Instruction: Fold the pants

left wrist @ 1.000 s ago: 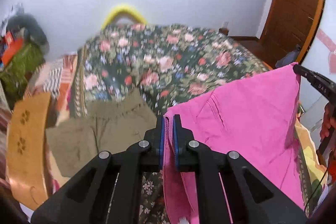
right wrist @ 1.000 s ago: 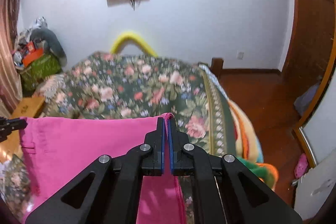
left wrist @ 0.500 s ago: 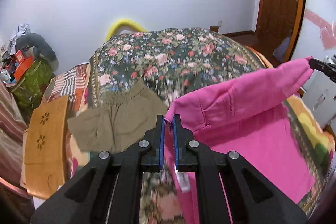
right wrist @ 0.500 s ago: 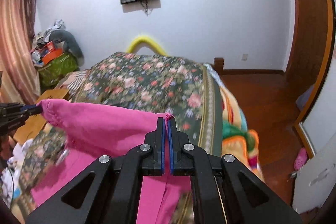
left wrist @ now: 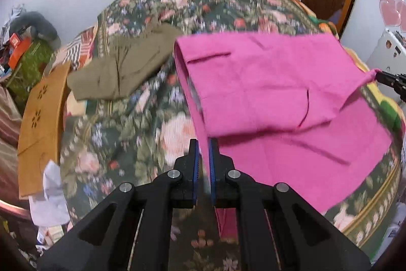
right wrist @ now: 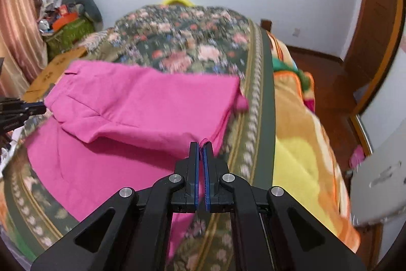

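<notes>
left gripper (left wrist: 202,144) clamped on pink pants (left wrist: 266,83) | right gripper (right wrist: 202,144) clamped on opposite corner | pants doubled over (apparently) on floral bedspread (left wrist: 142,123) | olive shorts (left wrist: 127,67) toward bed's left edge

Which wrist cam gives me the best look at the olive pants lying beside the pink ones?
The left wrist view. The olive pants lie there in full on the floral bedspread, left of the pink pants and apart from them. The right wrist view does not show them at all; the raised pink fold fills its left side.
</notes>
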The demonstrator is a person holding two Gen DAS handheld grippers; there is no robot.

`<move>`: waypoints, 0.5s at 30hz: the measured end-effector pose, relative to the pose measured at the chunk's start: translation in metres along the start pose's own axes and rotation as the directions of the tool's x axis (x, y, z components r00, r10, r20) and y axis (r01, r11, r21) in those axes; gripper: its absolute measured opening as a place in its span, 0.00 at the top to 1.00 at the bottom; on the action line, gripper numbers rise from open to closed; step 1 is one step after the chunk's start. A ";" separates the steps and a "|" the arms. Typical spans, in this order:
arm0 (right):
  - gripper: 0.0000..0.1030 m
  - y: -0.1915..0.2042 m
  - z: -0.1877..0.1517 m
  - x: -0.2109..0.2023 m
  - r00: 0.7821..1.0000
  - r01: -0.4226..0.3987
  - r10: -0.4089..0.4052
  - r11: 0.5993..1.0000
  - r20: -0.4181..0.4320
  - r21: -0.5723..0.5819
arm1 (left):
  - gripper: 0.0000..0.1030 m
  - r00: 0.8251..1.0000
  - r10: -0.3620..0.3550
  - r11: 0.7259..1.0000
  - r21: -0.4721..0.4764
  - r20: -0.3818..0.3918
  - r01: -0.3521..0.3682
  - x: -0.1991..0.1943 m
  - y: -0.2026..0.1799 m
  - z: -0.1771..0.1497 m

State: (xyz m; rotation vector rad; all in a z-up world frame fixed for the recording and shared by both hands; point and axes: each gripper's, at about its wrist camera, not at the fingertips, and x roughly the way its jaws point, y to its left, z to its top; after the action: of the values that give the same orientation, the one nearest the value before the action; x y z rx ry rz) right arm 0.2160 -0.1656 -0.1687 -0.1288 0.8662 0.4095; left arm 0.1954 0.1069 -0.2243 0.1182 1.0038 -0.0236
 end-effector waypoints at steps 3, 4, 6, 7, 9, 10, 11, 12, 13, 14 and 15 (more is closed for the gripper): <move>0.97 -0.006 -0.010 -0.001 1.000 0.016 -0.015 0.999 -0.024 0.036 | 0.93 1.000 0.016 1.000 0.010 0.002 -0.016 -0.007 0.001 -0.009; 0.97 -0.007 -0.012 -0.003 0.999 0.019 -0.018 0.999 -0.027 0.039 | 0.93 1.000 0.024 1.000 0.015 0.013 -0.025 -0.012 0.002 -0.009; 0.97 -0.008 -0.014 -0.009 0.999 0.043 -0.042 0.999 -0.030 0.026 | 0.92 0.999 0.035 0.999 0.025 0.038 -0.036 -0.024 0.003 -0.007; 0.97 -0.006 -0.016 -0.012 0.998 0.053 -0.053 0.998 -0.029 0.019 | 0.91 0.998 0.032 0.999 0.031 0.047 -0.034 -0.028 0.004 -0.004; 0.95 -0.005 -0.015 -0.020 0.998 0.060 -0.060 0.998 -0.028 -0.002 | 0.81 0.998 0.025 0.999 0.043 0.062 -0.028 -0.037 0.003 0.002; 0.94 -0.004 -0.015 -0.024 0.998 0.055 -0.055 0.998 -0.024 -0.008 | 0.66 0.997 0.026 0.999 0.047 0.067 -0.029 -0.039 0.003 0.005; 0.88 -0.002 -0.013 -0.029 0.999 0.042 -0.042 0.999 -0.012 -0.017 | 0.52 0.997 0.027 0.998 0.055 0.075 -0.031 -0.041 0.002 0.008; 0.76 0.001 -0.013 -0.032 0.999 0.034 -0.034 0.999 -0.005 -0.022 | 0.47 0.996 0.029 0.997 0.069 0.088 -0.035 -0.043 0.000 0.011; 0.68 0.003 -0.010 -0.035 1.000 0.017 -0.017 0.999 0.005 -0.031 | 0.42 0.995 0.034 0.995 0.085 0.097 -0.043 -0.044 -0.003 0.014; 0.55 0.007 -0.008 -0.037 1.000 0.002 -0.001 0.999 0.013 -0.039 | 0.40 0.994 0.043 0.992 0.110 0.099 -0.054 -0.043 -0.008 0.016; 0.47 0.010 -0.007 -0.037 1.000 -0.011 0.012 0.999 0.020 -0.048 | 0.40 0.994 0.055 0.988 0.140 0.095 -0.068 -0.041 -0.014 0.018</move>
State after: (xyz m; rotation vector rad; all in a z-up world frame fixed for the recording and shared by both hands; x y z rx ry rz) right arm 0.1859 -0.1693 -0.1441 -0.1643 0.8382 0.4419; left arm 0.1872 0.0901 -0.1818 0.2770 0.9063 -0.0444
